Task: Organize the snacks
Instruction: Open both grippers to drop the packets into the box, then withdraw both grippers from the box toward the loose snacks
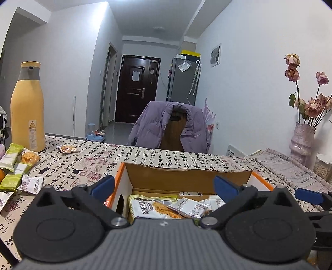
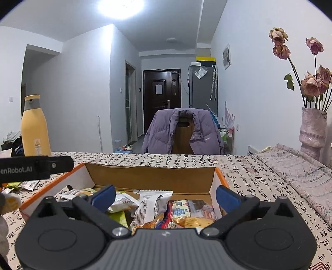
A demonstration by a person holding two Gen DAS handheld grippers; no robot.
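Both claws hang over the open box (image 1: 186,176), the left claw (image 1: 164,187) and the right claw (image 2: 166,196) spread wide and holding nothing. Many snacks (image 2: 186,211) lie inside the box. More packets (image 1: 14,166) lie on the tabletop (image 1: 145,160) near the yellow bottle (image 1: 27,108).

Cool ceiling light (image 2: 121,8) glares overhead; sharp frames, fisheye-bent edges.
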